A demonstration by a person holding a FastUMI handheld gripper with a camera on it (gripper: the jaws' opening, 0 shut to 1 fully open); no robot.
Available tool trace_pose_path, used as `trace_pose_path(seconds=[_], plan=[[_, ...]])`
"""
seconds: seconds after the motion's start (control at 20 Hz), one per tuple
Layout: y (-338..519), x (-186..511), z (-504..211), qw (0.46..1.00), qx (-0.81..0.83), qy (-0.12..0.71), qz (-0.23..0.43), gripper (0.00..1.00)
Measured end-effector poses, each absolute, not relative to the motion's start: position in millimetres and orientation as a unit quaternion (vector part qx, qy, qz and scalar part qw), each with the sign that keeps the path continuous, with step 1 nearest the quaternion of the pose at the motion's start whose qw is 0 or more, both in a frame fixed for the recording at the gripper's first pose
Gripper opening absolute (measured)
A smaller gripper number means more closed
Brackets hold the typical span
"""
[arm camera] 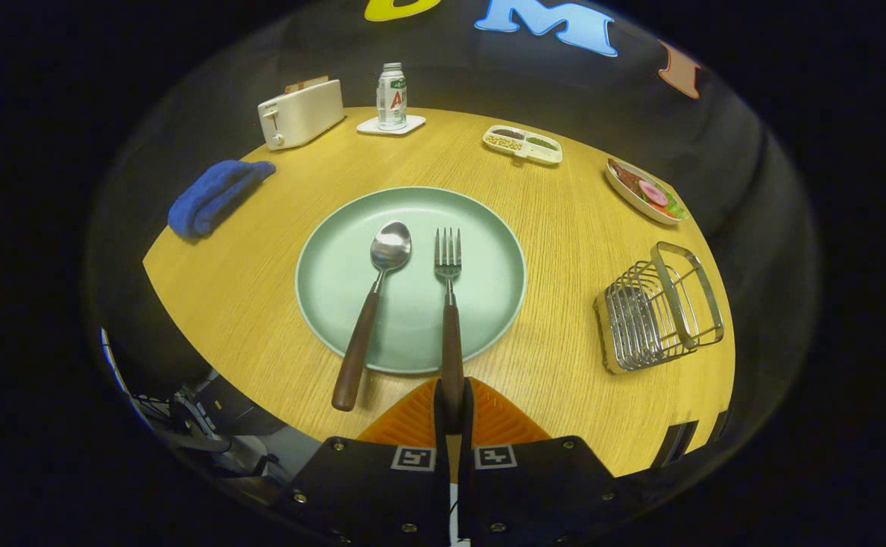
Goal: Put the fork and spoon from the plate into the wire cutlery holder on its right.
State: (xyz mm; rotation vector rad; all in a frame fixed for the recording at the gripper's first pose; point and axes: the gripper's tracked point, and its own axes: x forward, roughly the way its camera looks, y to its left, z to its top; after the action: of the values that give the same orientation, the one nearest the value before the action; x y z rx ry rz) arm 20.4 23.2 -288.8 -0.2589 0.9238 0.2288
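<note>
Single fisheye view riding on the gripper (452, 395), looking forward and down along its two fingers, which close on the fork (449, 304) handle's near end, so the camera sits close above the near edge of the plate (488, 228). It faces across the round wooden table (564, 220) toward the black booth wall beyond the plate. Wide lens takes in nearly the whole tabletop around the plate, toaster (300, 114) far left of it, wire cutlery holder (659, 308) right of it.
</note>
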Motion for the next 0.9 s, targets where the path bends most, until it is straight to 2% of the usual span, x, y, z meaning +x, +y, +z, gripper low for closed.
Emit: trace_pose_path(seconds=[0.45,0.9], plan=[[-1,8,-236,0.851,-0.127,0.488,0.15,0.04],[-62,-7,-178,0.834,-0.181,0.498,0.155,0.04]])
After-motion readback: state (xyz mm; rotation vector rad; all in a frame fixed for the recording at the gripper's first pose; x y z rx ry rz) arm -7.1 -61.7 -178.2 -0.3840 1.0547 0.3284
